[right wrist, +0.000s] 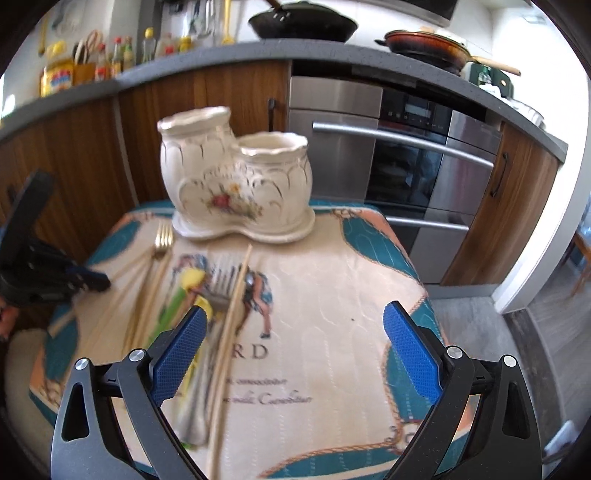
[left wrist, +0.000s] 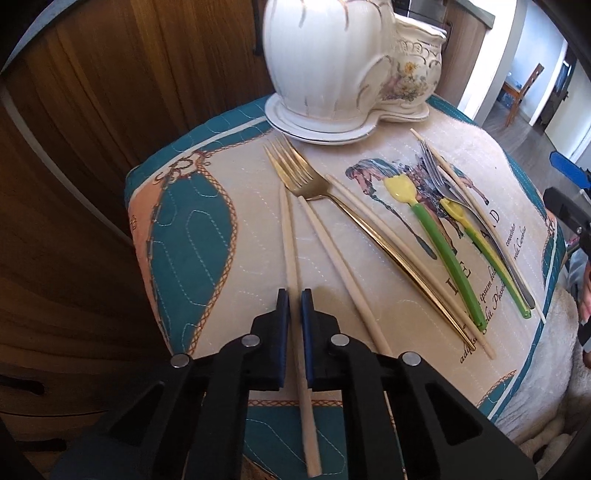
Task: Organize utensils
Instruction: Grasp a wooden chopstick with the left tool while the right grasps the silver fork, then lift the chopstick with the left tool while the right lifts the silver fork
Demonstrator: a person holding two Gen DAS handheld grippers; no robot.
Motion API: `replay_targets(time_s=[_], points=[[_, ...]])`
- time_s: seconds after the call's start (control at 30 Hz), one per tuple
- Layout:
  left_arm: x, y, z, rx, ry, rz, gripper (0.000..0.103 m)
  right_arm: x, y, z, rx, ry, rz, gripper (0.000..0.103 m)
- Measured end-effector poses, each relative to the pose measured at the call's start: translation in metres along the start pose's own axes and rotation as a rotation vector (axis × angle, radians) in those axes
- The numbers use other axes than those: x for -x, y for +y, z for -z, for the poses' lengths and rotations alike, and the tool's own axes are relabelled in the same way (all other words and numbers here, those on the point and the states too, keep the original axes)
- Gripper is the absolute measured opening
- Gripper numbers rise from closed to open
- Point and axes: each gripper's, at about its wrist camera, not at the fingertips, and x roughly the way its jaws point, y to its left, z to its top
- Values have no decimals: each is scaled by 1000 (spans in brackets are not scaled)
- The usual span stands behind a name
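My left gripper (left wrist: 294,297) is shut on a pale chopstick (left wrist: 288,236) that runs between its blue pads and out behind them over the mat. A second chopstick (left wrist: 332,254) lies just to the right, then a gold fork (left wrist: 295,171) and a third chopstick (left wrist: 373,218). Further right lie two green-handled yellow utensils (left wrist: 443,251), silver forks (left wrist: 436,173) and another chopstick (left wrist: 458,188). The cream double-pot holder (left wrist: 332,62) stands at the mat's far edge. My right gripper (right wrist: 295,321) hangs open above the mat, over the silver forks (right wrist: 221,280) and a chopstick (right wrist: 231,325).
The utensils lie on a quilted teal and cream mat (left wrist: 177,229) over a small table. Wooden cabinets (left wrist: 110,92) stand close behind on the left. An oven (right wrist: 406,162) and a counter with pans (right wrist: 303,22) and bottles are behind the table. The left gripper (right wrist: 40,273) shows at the right wrist view's left edge.
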Motion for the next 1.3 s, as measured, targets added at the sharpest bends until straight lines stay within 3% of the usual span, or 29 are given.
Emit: replay_targets(time_s=[0.1, 0.17, 0.27, 0.43, 0.53, 0.77, 1.07, 1.23, 1.3], points=[[8, 13, 7, 41, -60, 1, 6, -2, 7, 2, 32, 34, -17, 94], [17, 21, 12, 71, -100, 23, 6, -5, 12, 2, 28, 56, -45, 86], [28, 27, 17, 109, -159, 51, 6, -14, 24, -1, 35, 96, -84, 67], [37, 20, 16, 122, -210, 94, 6, -34, 49, -5, 61, 185, -173, 29], [39, 15, 15, 118, -221, 116, 6, -45, 59, -3, 80, 220, -174, 17], [32, 8, 14, 107, -225, 137, 6, -62, 60, -5, 47, 270, -158, 15], [33, 9, 15, 107, -228, 150, 6, -77, 43, -15, -47, 333, -227, 15], [35, 9, 15, 108, -235, 155, 6, -75, 44, -8, -10, 351, -176, 15], [34, 7, 15, 104, -235, 158, 6, -74, 45, -7, -8, 342, -171, 10]])
